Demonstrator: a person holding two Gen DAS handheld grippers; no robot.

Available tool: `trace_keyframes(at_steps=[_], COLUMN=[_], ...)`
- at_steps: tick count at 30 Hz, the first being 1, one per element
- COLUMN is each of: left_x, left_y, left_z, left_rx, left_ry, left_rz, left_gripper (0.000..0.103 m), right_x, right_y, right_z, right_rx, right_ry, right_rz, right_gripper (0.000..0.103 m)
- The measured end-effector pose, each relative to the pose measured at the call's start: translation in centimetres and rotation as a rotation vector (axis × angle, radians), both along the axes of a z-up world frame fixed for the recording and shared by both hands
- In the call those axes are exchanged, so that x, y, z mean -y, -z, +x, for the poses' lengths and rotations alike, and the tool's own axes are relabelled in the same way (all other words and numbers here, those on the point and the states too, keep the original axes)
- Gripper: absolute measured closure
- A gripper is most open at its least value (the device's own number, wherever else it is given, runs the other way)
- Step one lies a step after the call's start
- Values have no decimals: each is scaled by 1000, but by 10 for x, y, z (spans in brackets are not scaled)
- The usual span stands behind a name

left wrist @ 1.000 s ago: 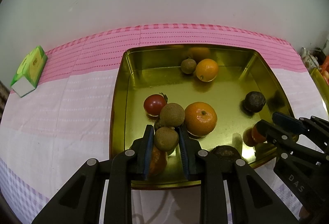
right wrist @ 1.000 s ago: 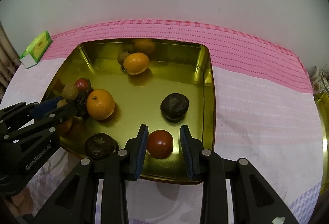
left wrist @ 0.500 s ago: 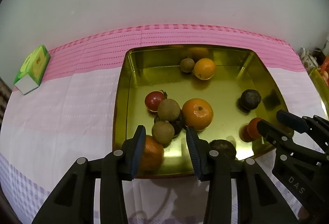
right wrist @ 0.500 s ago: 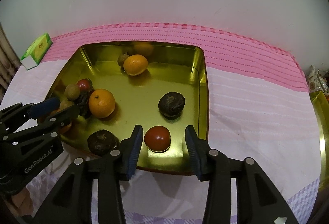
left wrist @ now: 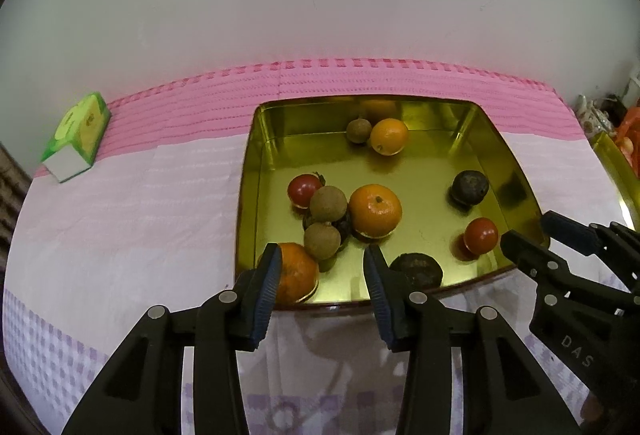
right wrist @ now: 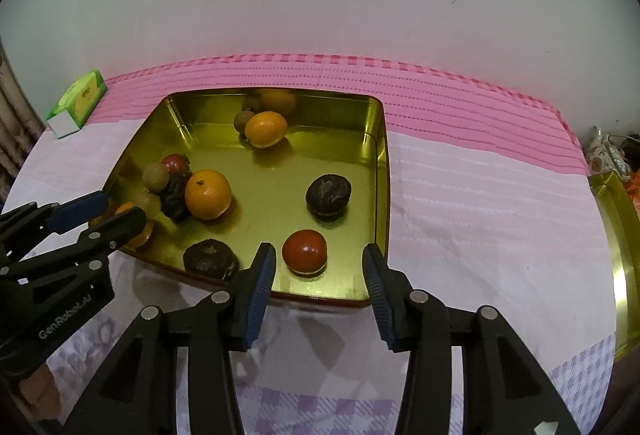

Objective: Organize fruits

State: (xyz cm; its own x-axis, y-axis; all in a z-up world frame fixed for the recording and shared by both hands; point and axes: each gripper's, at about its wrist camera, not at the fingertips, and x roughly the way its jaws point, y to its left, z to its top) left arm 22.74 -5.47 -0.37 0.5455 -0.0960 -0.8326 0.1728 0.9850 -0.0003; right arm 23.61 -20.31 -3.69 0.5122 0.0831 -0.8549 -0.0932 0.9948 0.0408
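Red tomato (right wrist: 304,250) just ahead of gaping right claw (right wrist: 319,281).

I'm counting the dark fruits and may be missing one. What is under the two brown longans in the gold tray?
A dark fruit sits beneath the two brown longans, wedged against the big orange in the gold tray. Only slivers show; its shape is covered.

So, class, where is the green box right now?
The green box lies on the pink cloth by the wall, left of the gold tray.
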Motion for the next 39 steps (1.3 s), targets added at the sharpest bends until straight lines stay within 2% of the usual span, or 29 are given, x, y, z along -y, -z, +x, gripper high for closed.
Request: trace_keyframes(at_steps=[5,20,39], left_x=[-5,-13,-13], left_y=[-5,3,-1], left_z=[-16,-73,-95], left_rx=[17,-9,-8], left_ry=[-14,-50,-57], left_rz=[14,35,37], left_gripper=[59,59,59], right_x=[-1,2,-8], right_y=[-4,-7,-9], right_z=[-15,-68,-90], right_rx=[6,-2,11], right_ry=[3,37,8], right_rz=[12,37,14], right_gripper=[55,53,50])
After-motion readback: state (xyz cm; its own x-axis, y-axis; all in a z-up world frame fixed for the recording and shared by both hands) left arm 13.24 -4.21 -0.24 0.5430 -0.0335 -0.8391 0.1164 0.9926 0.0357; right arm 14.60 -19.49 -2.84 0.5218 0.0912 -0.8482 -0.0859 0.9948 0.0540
